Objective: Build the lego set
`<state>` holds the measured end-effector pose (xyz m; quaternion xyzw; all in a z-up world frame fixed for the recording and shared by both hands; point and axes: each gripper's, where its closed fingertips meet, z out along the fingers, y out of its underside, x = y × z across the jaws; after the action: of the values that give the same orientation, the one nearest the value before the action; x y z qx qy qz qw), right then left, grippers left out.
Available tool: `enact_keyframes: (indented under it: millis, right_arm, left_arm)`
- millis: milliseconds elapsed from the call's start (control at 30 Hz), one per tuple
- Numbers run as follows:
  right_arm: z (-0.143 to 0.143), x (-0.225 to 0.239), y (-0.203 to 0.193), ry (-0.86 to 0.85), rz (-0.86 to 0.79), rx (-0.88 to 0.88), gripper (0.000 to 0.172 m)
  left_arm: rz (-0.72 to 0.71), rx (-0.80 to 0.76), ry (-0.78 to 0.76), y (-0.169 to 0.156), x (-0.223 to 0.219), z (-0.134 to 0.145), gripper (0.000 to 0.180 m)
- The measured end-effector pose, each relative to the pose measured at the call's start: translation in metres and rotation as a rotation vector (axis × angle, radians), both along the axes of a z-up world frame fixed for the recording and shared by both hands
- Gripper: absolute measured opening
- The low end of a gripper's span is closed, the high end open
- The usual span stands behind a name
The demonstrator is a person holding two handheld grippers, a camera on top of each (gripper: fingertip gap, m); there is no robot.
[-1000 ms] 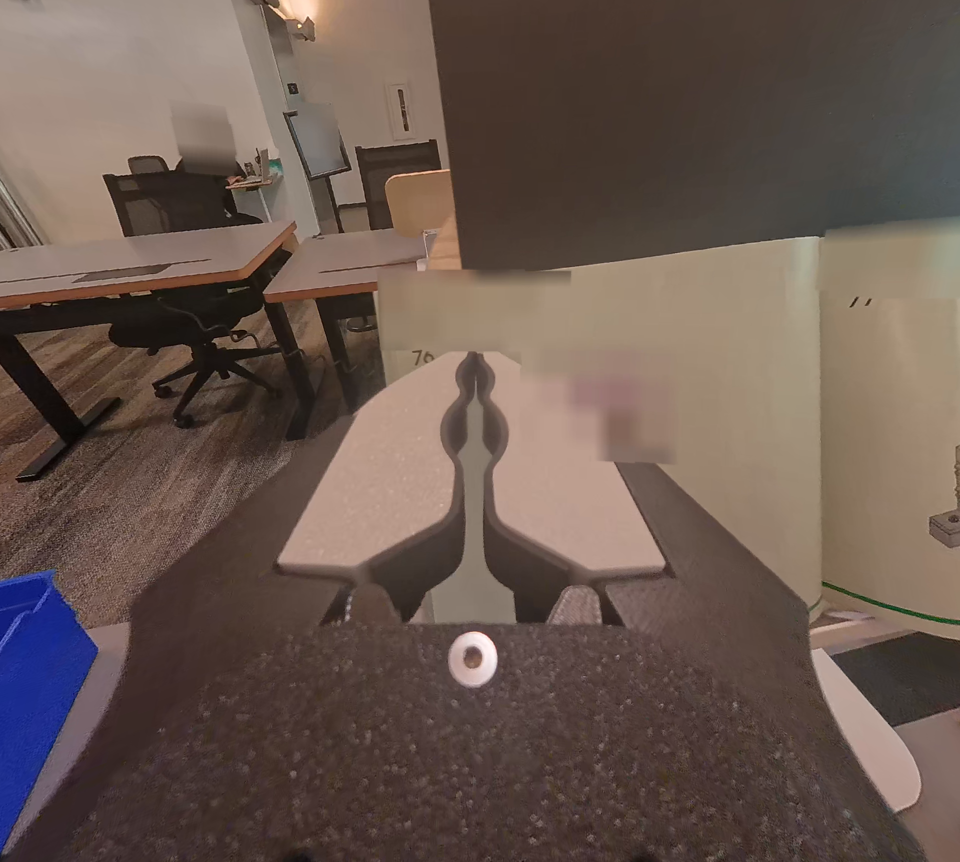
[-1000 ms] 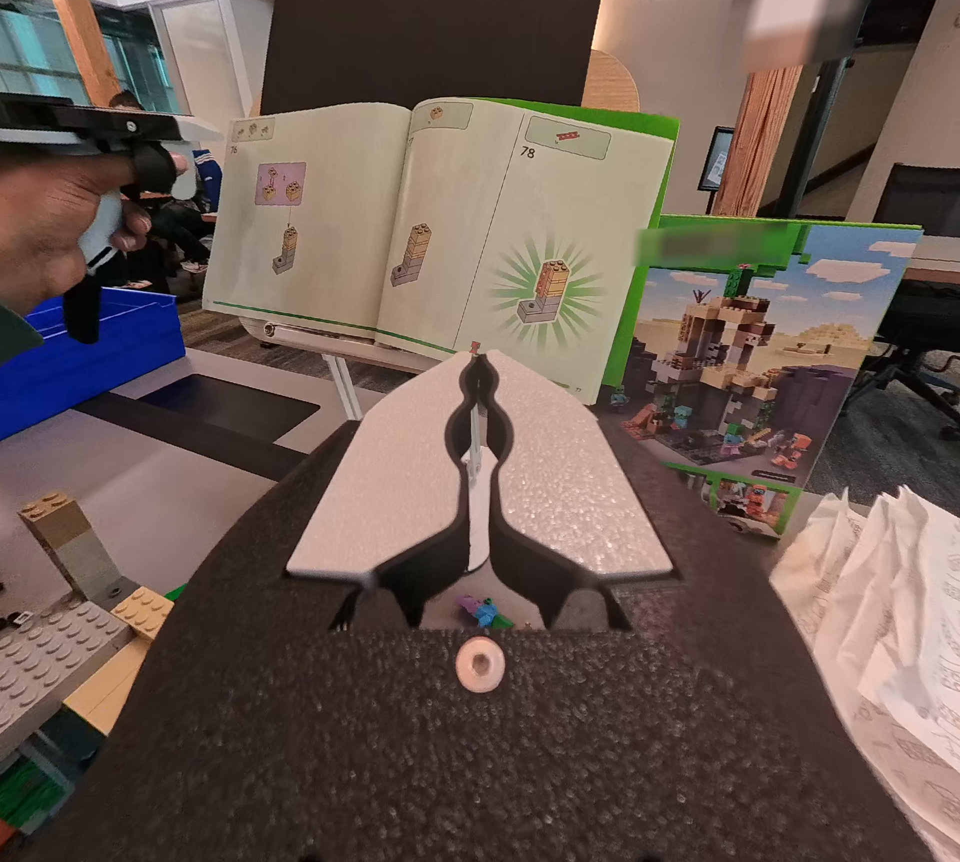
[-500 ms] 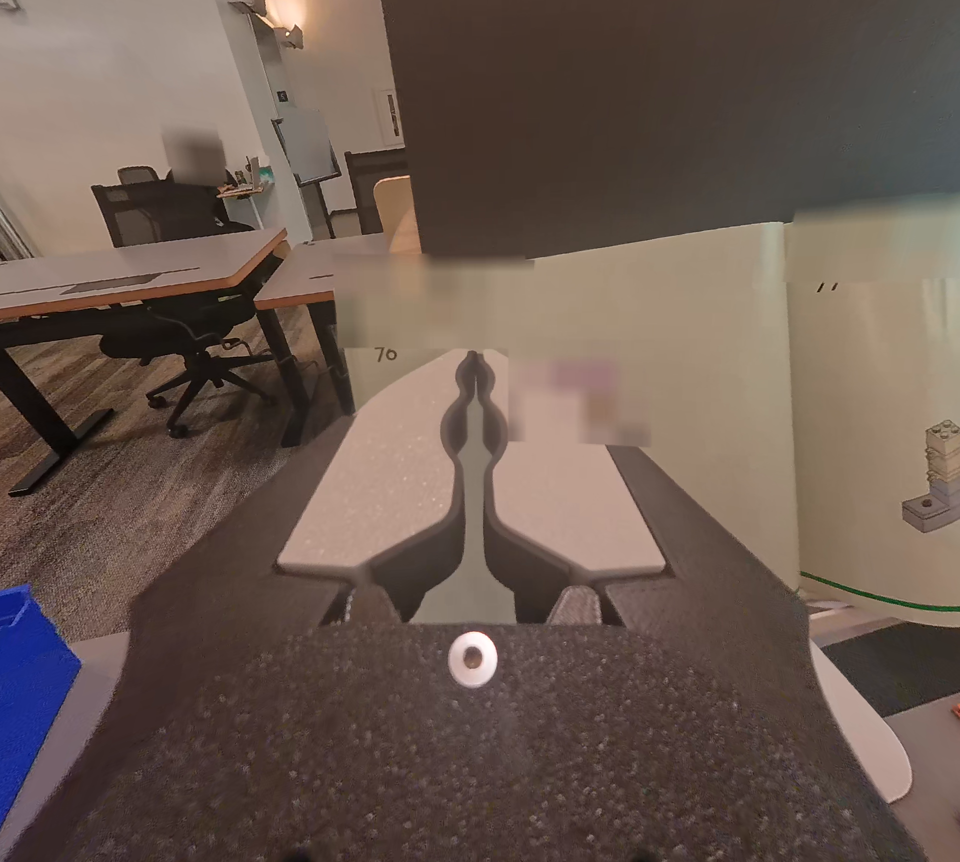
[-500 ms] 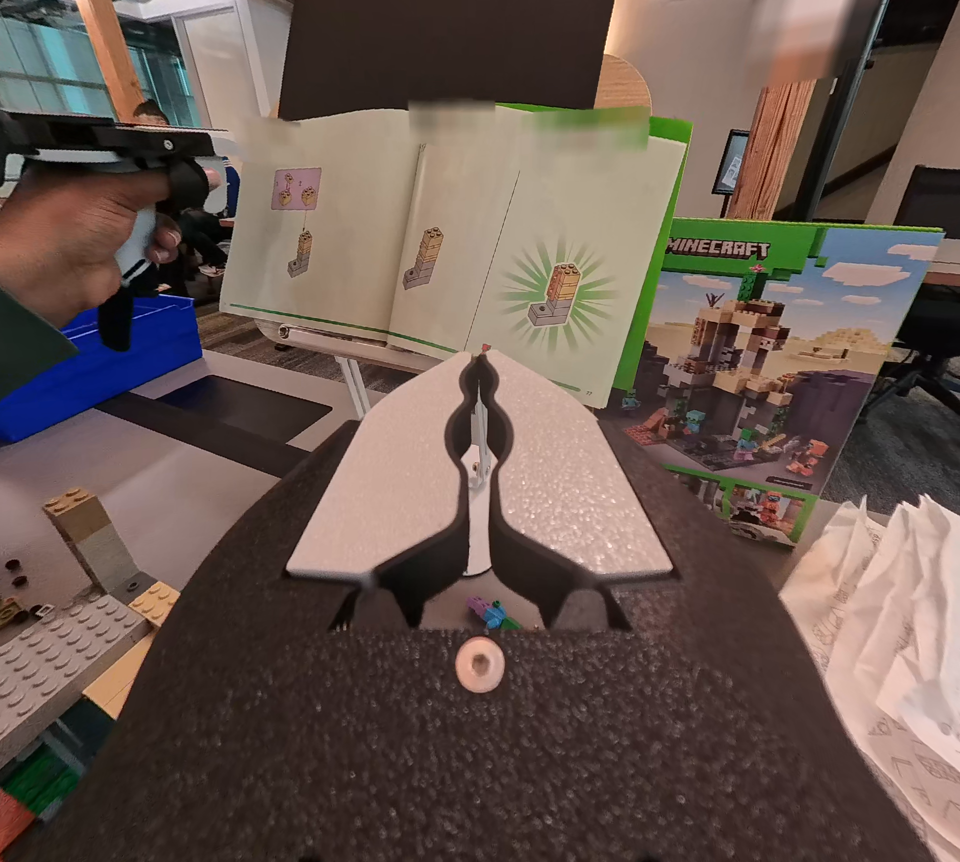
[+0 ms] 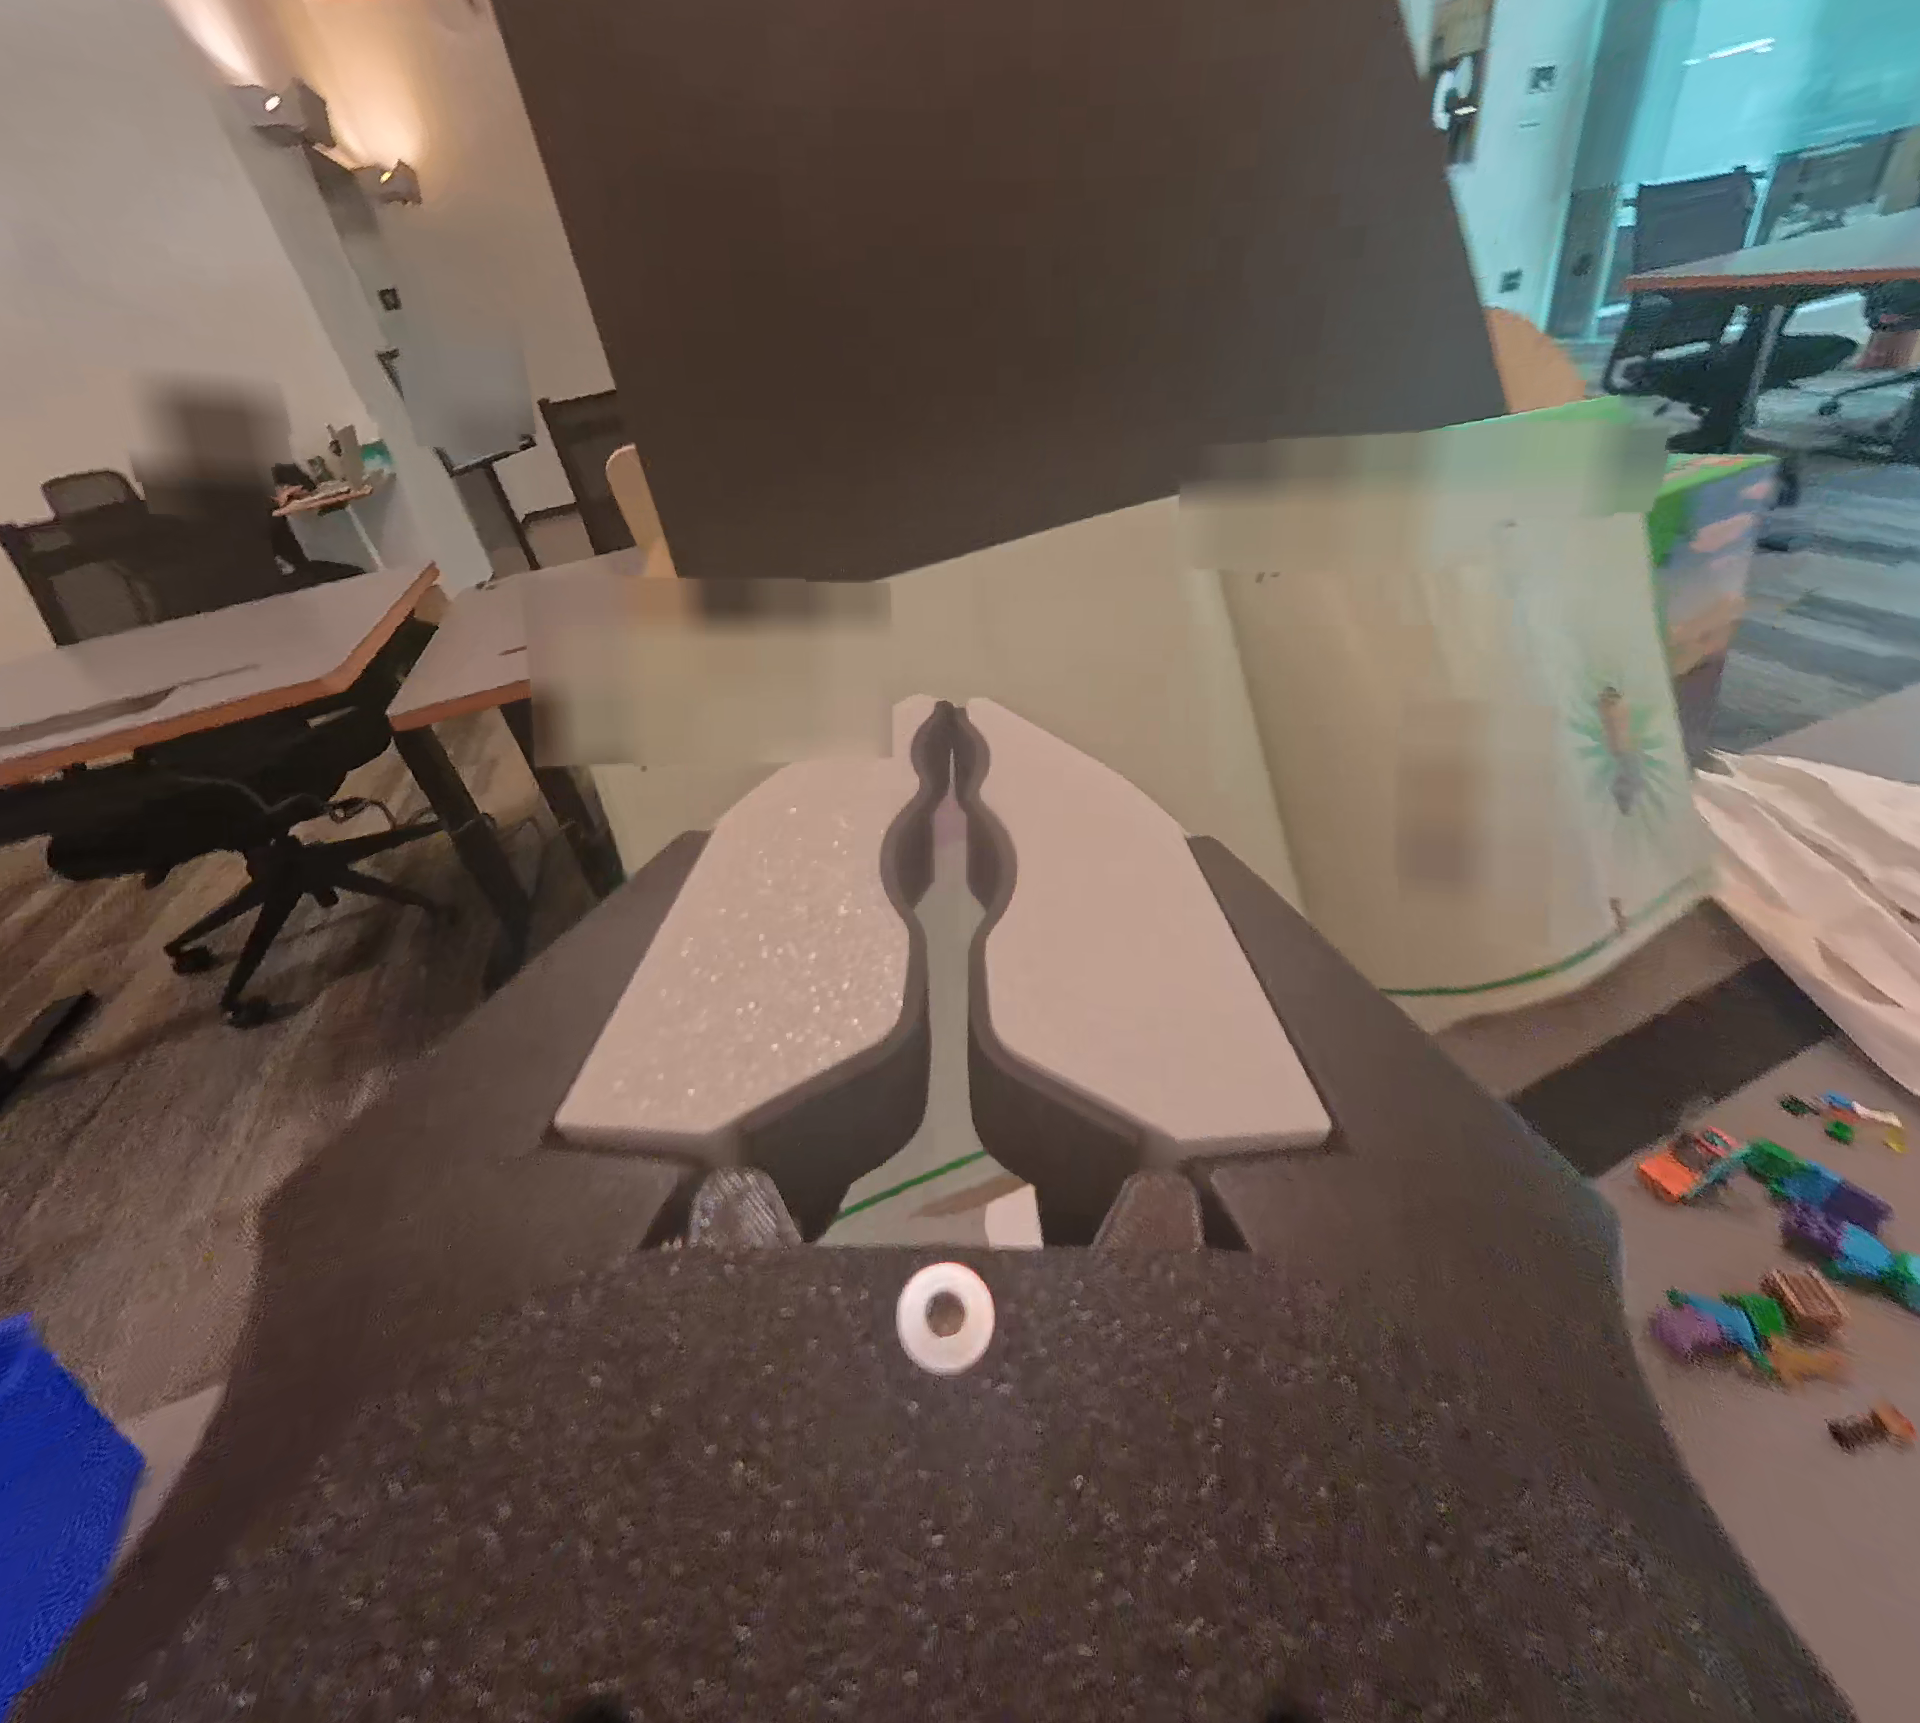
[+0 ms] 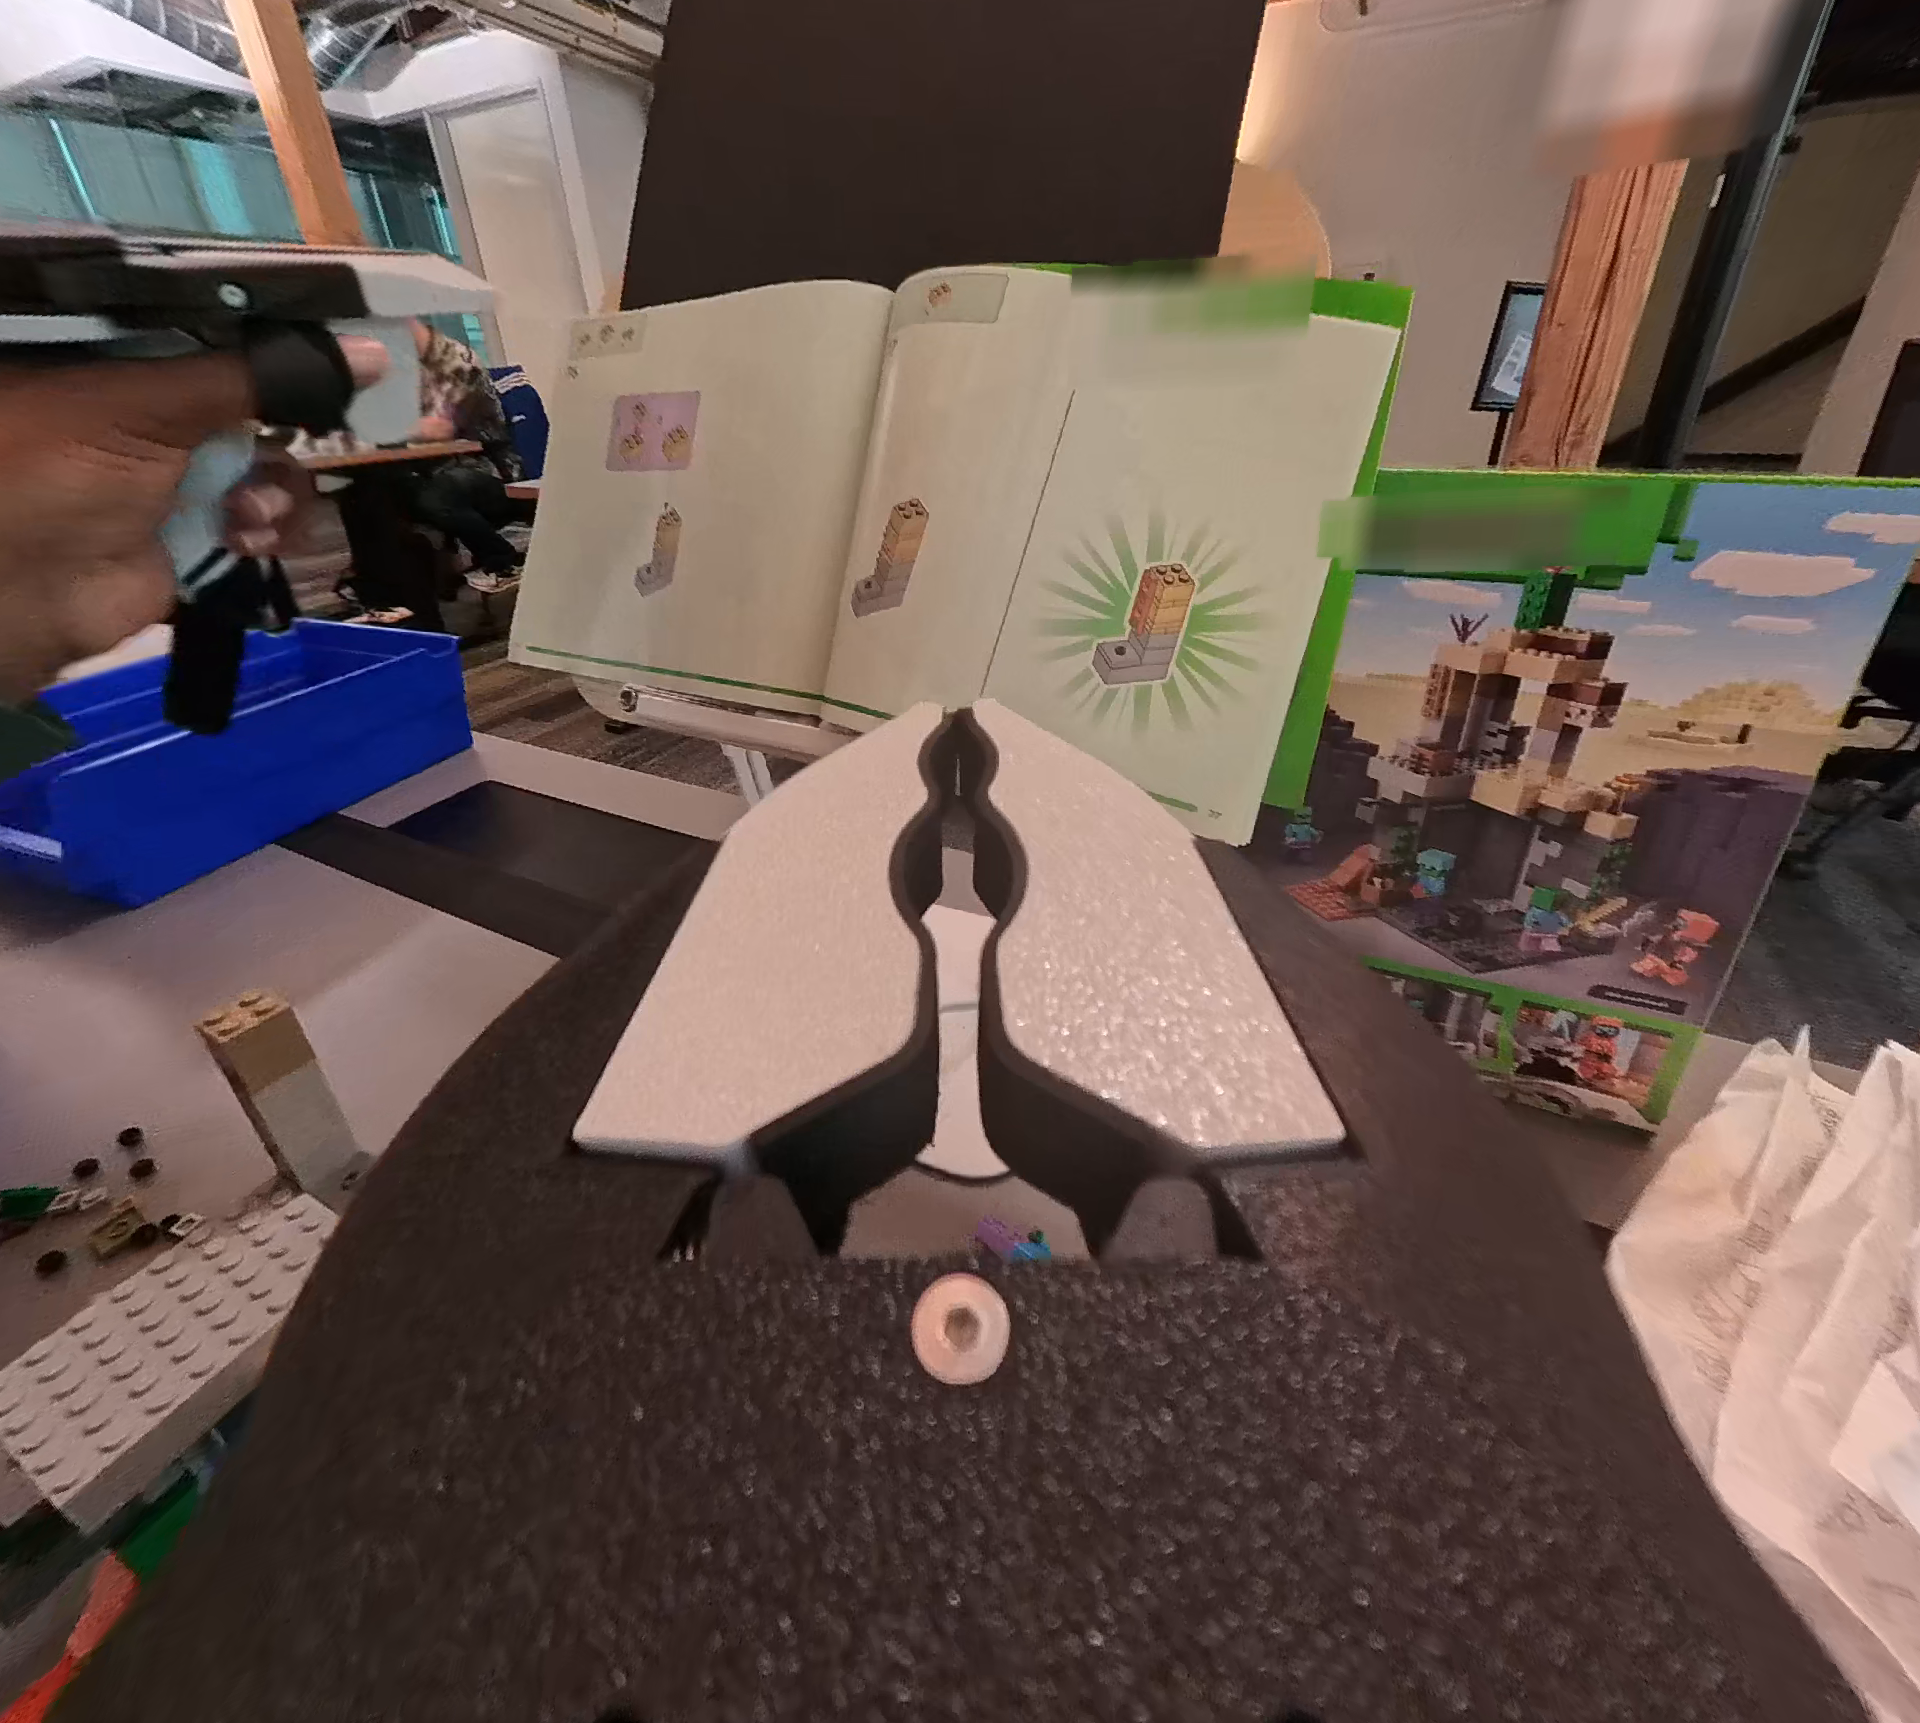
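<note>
Blurred patches hide booklet (image 6: 935,510) parts; left gripper (image 5: 945,717) and right gripper (image 6: 961,723) closed, holding nothing.

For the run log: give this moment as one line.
left gripper: shut, bare, facing instruction booklet | right gripper: shut, bare, facing booklet | table: tan-grey brick column, grey baseplate

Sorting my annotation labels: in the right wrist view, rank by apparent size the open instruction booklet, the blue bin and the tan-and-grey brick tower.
Largest to smallest, as seen:
1. Open instruction booklet
2. Blue bin
3. Tan-and-grey brick tower
The tower stands nearest the camera, yet looks smallest.
</note>
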<state>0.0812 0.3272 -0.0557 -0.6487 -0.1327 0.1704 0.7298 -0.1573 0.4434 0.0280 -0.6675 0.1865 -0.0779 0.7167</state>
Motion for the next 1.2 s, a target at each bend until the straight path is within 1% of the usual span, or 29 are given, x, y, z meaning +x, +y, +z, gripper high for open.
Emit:
enact_keyframes:
  millis: [67, 100, 167, 233, 267, 300, 367, 433, 567, 633, 700, 767, 867, 1033, 1200]
  right_arm:
    - [0.002, -0.001, -0.002, 0.011, 0.011, 0.003, 0.0]
    - [0.002, -0.002, -0.002, 0.017, 0.018, 0.003, 0.0]
    - [0.002, -0.005, -0.003, 0.028, 0.034, 0.002, 0.0]
    - [0.0, -0.008, -0.003, 0.038, 0.049, -0.007, 0.0]
    - [0.0, -0.01, -0.003, 0.045, 0.059, -0.011, 0.0]
    - [-0.001, -0.012, -0.003, 0.051, 0.069, -0.014, 0.0]
    - [-0.001, -0.017, -0.005, 0.052, 0.085, -0.017, 0.0]
    - [-0.001, -0.022, -0.007, 0.043, 0.092, -0.013, 0.0]
    - [-0.004, -0.031, -0.008, 0.025, 0.112, -0.012, 0.0]
    - [-0.007, -0.034, -0.008, 0.018, 0.121, -0.017, 0.0]
    - [-0.009, -0.037, -0.007, 0.006, 0.127, -0.019, 0.0]
    - [-0.011, -0.037, -0.007, -0.011, 0.122, -0.018, 0.0]
    - [-0.014, -0.035, -0.005, -0.035, 0.107, -0.016, 0.0]
    - [-0.021, -0.031, 0.0, -0.03, 0.102, -0.036, 0.0]
    - [-0.025, -0.033, 0.002, -0.042, 0.1, -0.045, 0.0]
  left_arm:
    - [-0.029, 0.008, 0.042, -0.022, -0.007, 0.013, 0.0]
    - [-0.041, 0.013, 0.058, -0.034, -0.013, 0.019, 0.014]
    - [-0.067, -0.005, 0.104, -0.058, -0.024, 0.025, 0.015]
    - [-0.083, -0.029, 0.174, -0.08, -0.036, 0.022, 0.014]
    - [-0.093, -0.061, 0.224, -0.09, -0.041, 0.013, 0.015]
    - [-0.115, -0.113, 0.279, -0.1, -0.045, 0.0, 0.016]
    - [-0.194, -0.264, 0.4, -0.12, -0.051, -0.04, 0.016]
    - [-0.28, -0.46, 0.524, -0.14, -0.061, -0.093, 0.016]
    - [-0.377, -0.87, 0.764, -0.179, -0.101, -0.2, 0.013]
    - [-0.401, -1.018, 0.849, -0.194, -0.118, -0.241, 0.016]
    - [-0.444, -1.176, 0.918, -0.212, -0.131, -0.272, 0.02]
    - [-0.463, -1.256, 0.961, -0.219, -0.14, -0.293, 0.022]
    - [-0.486, -1.337, 0.981, -0.227, -0.147, -0.312, 0.023]
    - [-0.512, -1.407, 1.002, -0.238, -0.148, -0.328, 0.025]
    - [-0.477, -1.41, 1.043, -0.237, -0.154, -0.337, 0.025]
